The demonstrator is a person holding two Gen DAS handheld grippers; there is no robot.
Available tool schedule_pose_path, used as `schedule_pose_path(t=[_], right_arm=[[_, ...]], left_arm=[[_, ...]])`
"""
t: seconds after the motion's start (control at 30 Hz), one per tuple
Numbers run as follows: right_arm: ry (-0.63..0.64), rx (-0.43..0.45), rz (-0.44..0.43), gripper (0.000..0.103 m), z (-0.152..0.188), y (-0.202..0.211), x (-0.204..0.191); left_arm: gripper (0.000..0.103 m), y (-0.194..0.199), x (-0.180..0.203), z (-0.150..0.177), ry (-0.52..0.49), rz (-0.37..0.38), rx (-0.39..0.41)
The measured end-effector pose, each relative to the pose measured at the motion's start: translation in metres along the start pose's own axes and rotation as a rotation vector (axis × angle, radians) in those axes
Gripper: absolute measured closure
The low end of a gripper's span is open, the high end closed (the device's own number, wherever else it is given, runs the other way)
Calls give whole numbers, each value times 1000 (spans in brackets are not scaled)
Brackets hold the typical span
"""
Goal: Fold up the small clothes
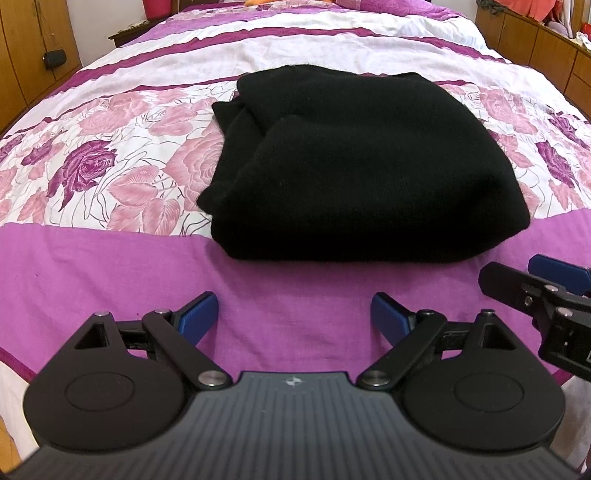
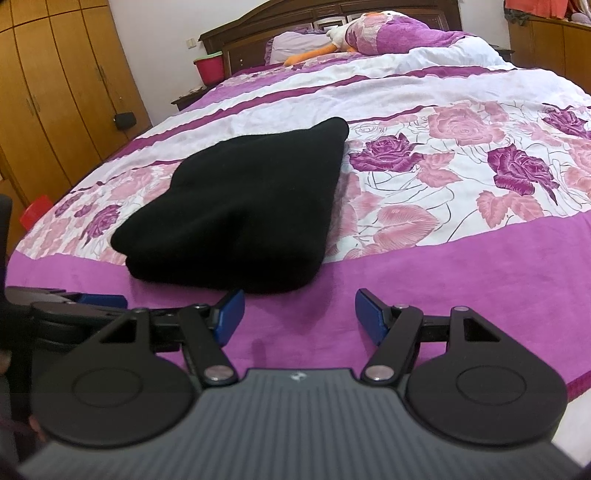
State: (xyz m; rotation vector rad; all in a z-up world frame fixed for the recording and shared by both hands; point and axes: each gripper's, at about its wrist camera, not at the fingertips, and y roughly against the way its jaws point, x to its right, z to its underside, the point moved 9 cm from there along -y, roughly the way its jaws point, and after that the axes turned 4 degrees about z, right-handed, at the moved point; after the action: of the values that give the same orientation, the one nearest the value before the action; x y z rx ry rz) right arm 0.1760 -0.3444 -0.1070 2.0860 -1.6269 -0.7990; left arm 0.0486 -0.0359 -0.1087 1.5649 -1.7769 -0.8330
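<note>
A black knitted garment (image 1: 332,166) lies folded into a thick rectangular bundle on the bed's floral cover; the right wrist view shows the same garment (image 2: 240,214) left of centre. My left gripper (image 1: 294,308) hovers over the purple band just in front of the bundle, open, with nothing between its blue pads. My right gripper (image 2: 300,308) is also open and empty, a little in front of the bundle's near right corner. The right gripper's black linkage (image 1: 535,291) shows at the right edge of the left wrist view.
The bed cover (image 1: 110,266) runs far back to pillows and a plush toy (image 2: 369,33) by the wooden headboard (image 2: 332,11). Wooden wardrobes (image 2: 55,74) stand on the left, a red bucket (image 2: 210,66) sits on a bedside table, and cabinets (image 1: 535,37) line the right.
</note>
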Motion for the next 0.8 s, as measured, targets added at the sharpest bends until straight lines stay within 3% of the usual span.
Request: schedule_pose_path(t=[0.8], right_arm=[[1,8,-3,35,-1,2,-1]], left_arm=[[10,2,0,1,4,4,-4]])
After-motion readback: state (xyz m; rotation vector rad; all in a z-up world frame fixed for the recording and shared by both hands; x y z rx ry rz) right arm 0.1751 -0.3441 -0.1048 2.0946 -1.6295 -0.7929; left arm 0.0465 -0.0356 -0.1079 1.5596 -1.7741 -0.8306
